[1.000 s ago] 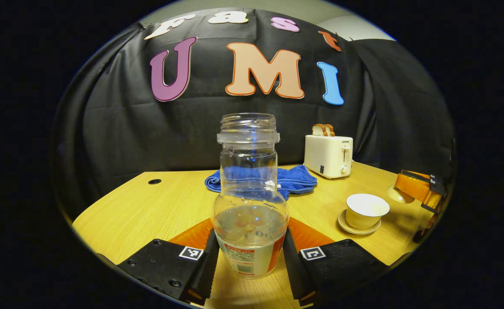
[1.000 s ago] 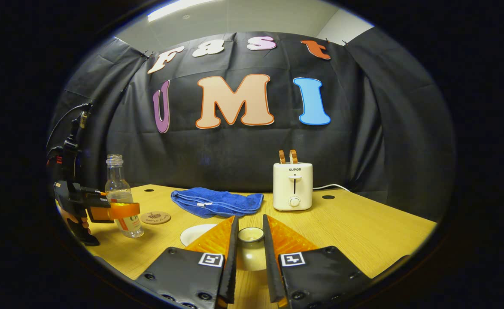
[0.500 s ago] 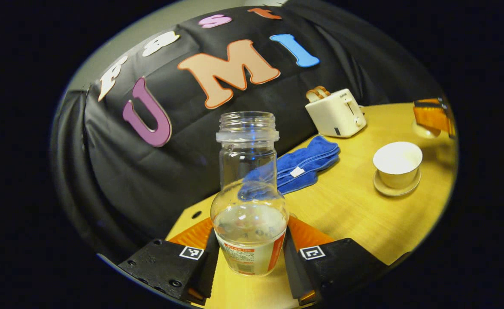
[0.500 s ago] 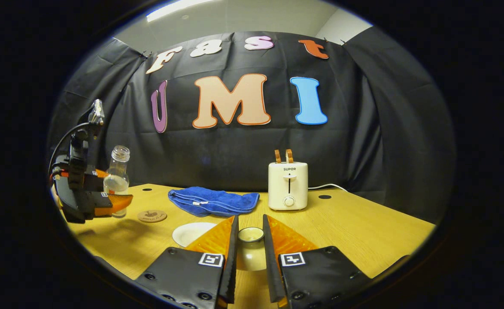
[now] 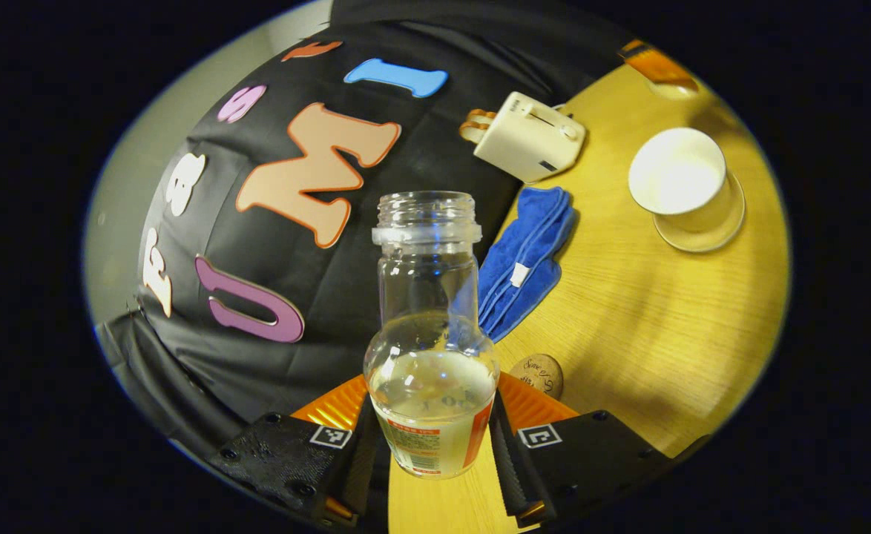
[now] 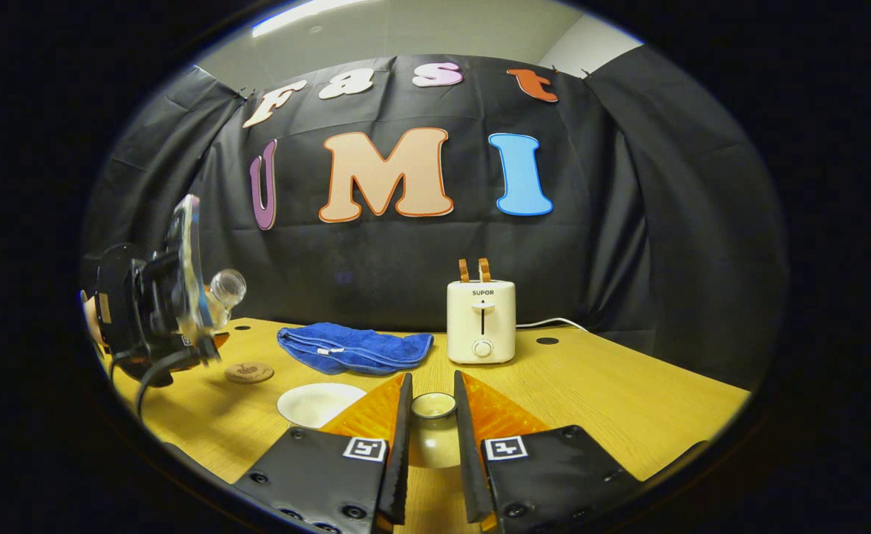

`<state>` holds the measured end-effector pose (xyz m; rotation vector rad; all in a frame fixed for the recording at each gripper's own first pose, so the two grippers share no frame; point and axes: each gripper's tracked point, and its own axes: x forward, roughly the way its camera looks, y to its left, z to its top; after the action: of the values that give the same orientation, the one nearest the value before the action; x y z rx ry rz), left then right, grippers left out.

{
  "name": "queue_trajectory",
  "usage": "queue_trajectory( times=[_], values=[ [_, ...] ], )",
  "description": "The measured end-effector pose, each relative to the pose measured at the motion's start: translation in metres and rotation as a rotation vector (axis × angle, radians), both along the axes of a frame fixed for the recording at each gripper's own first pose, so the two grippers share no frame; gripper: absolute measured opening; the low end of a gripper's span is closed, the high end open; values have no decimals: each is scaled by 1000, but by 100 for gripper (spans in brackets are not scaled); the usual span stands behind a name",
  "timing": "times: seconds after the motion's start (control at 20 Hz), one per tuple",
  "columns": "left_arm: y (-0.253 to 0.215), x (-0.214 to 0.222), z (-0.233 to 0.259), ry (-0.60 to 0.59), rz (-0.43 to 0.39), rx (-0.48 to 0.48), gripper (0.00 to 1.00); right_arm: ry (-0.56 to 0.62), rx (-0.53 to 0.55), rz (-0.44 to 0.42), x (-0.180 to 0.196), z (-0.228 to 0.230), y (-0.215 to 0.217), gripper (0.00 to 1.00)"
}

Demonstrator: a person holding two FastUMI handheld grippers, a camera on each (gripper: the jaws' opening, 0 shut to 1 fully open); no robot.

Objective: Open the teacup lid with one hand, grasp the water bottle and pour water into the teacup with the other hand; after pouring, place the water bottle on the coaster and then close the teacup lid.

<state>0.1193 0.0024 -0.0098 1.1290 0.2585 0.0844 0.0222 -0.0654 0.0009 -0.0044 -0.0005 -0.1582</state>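
A white two-slot toaster [image 6: 481,321] stood near the wooden desk's [image 6: 628,400] back edge, with a folded blue cloth towel [image 6: 354,348] to its left. A round cork coaster [image 6: 248,371] lay nearer the left edge. In front of the towel, an open white ceramic teacup [image 5: 679,178] sat on its saucer [image 5: 702,236]. The cup's round lid [image 6: 433,426] sat between the right gripper's [image 6: 432,378] fingers; the clear plastic water bottle [image 5: 428,297] sat between the left gripper's [image 5: 430,404], above the left edge.

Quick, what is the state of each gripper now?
Left gripper: closed on the water bottle, which is tilted.
Right gripper: closed on the teacup lid, lifted off the teacup.
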Motion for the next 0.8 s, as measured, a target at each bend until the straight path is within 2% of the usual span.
queue_trajectory(
  times=[0.15,0.4,0.8],
  values=[
    [-12,7,-7,8,-29,69,65,-3,-1,-14,0,1,-3,34],
    [-23,20,0,10,-65,238,65,-1,0,-8,0,0,-3,34],
    [-32,29,18,-11,-102,415,65,0,1,-8,0,0,-3,34]
  ],
)
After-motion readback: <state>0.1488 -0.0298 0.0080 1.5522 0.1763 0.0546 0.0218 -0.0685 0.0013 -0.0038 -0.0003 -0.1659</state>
